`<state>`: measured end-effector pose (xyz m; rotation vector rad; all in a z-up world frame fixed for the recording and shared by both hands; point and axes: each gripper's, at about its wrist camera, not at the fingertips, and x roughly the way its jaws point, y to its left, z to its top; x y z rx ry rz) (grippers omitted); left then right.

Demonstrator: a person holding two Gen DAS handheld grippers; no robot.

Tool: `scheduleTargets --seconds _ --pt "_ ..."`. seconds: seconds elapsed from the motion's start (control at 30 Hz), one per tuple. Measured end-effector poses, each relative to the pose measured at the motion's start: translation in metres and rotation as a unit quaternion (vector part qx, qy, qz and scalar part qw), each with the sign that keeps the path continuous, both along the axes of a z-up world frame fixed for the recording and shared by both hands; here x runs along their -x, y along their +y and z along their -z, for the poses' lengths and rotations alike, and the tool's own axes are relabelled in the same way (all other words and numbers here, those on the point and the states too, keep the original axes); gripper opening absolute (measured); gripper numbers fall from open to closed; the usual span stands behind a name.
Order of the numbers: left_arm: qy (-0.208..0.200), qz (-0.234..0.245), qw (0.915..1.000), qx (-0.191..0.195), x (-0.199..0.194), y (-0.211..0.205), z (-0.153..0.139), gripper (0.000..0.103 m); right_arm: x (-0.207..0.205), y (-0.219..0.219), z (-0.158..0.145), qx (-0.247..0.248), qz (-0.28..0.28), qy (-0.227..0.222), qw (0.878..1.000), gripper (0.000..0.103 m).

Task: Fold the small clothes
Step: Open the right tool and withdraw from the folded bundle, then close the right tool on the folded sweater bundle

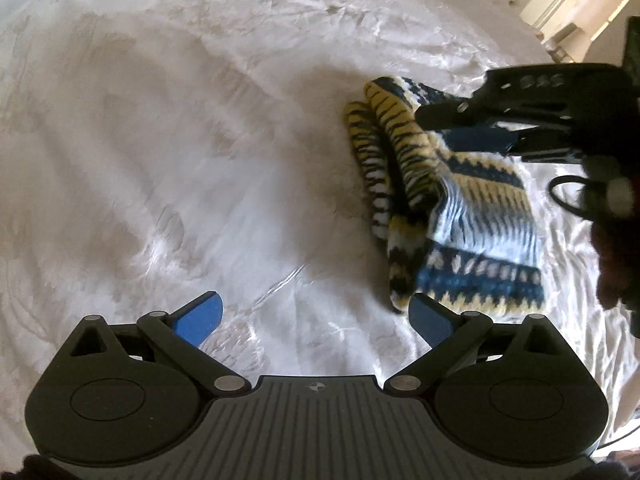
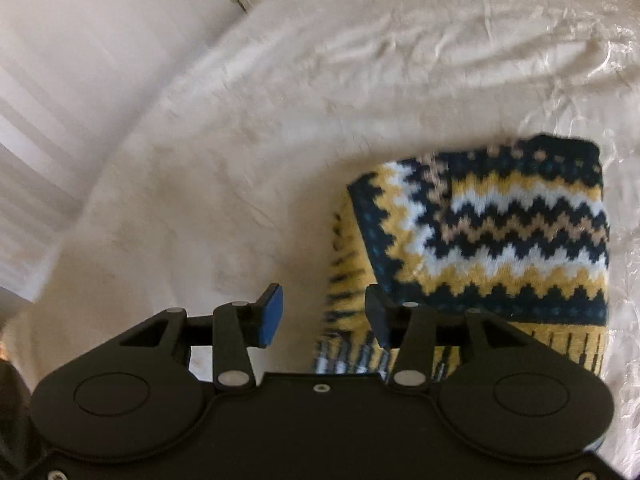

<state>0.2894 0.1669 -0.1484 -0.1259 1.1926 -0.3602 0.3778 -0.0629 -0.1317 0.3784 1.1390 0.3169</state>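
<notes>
Holding both hand-held grippers empty, we kept the left (image 1: 316, 320) wide open and the right (image 2: 324, 316) partly open. Just beyond lay the knit (image 1: 460, 216), folded on the bed (image 1: 160, 160); soft, light, floppy, we judged, best pinched at a corner edge.
</notes>
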Motion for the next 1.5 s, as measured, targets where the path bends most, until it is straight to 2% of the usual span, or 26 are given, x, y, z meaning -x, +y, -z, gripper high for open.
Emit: scheduleTargets --seconds 0.1,0.2,0.4,0.53,0.6,0.73,0.8,0.87,0.97,1.03,1.17,1.23,1.37,1.5 --pt "-0.014 0.007 0.9999 0.004 -0.006 -0.008 -0.009 0.101 0.009 -0.022 -0.015 -0.014 0.026 -0.023 0.999 0.055" --pt "-0.034 0.017 0.9992 0.012 -0.015 -0.020 -0.020 0.101 0.018 -0.050 -0.018 0.010 0.055 -0.027 0.998 0.056" --pt "-0.086 0.040 0.9952 0.022 -0.047 -0.066 -0.039 0.101 0.042 -0.099 -0.001 0.055 0.105 0.008 0.993 0.056" --pt "-0.094 0.044 0.9946 0.008 -0.070 -0.095 -0.023 0.101 0.052 -0.117 0.015 0.062 0.118 0.033 0.991 0.056" --pt "-0.079 0.052 0.9953 -0.017 -0.077 -0.105 -0.005 0.101 0.057 -0.122 0.027 0.065 0.114 0.050 0.990 0.056" --pt "-0.017 0.061 0.9963 -0.059 -0.076 -0.101 0.040 0.101 0.071 -0.135 0.062 0.046 0.124 0.096 0.987 0.060" --pt "0.017 0.050 0.9976 -0.045 -0.071 -0.090 0.060 0.102 0.080 -0.140 0.074 0.039 0.127 0.118 0.984 0.062" --pt "0.034 0.028 0.9986 -0.030 -0.064 -0.079 0.068 0.103 0.088 -0.145 0.080 0.028 0.131 0.123 0.983 0.062" --pt "0.033 0.015 0.9991 -0.022 -0.057 -0.072 0.063 0.101 0.093 -0.151 0.075 0.019 0.123 0.121 0.985 0.063" --pt "0.020 0.001 0.9998 -0.008 -0.053 -0.068 0.049 0.101 0.090 -0.155 0.064 0.020 0.116 0.111 0.987 0.064" --pt "-0.034 -0.005 0.9994 -0.007 -0.055 -0.072 0.008 0.101 0.079 -0.165 0.033 0.017 0.102 0.050 0.993 0.065" --pt "-0.053 0.007 0.9985 -0.009 -0.066 -0.081 -0.001 0.101 0.067 -0.168 0.024 0.015 0.100 0.029 0.994 0.066" --pt "-0.061 0.013 0.9979 -0.016 -0.101 -0.098 0.005 0.101 0.029 -0.174 0.026 -0.004 0.094 0.020 0.995 0.069" --pt "-0.041 0.037 0.9975 -0.043 -0.128 -0.118 0.036 0.101 0.006 -0.172 0.043 -0.017 0.078 0.031 0.996 0.074"
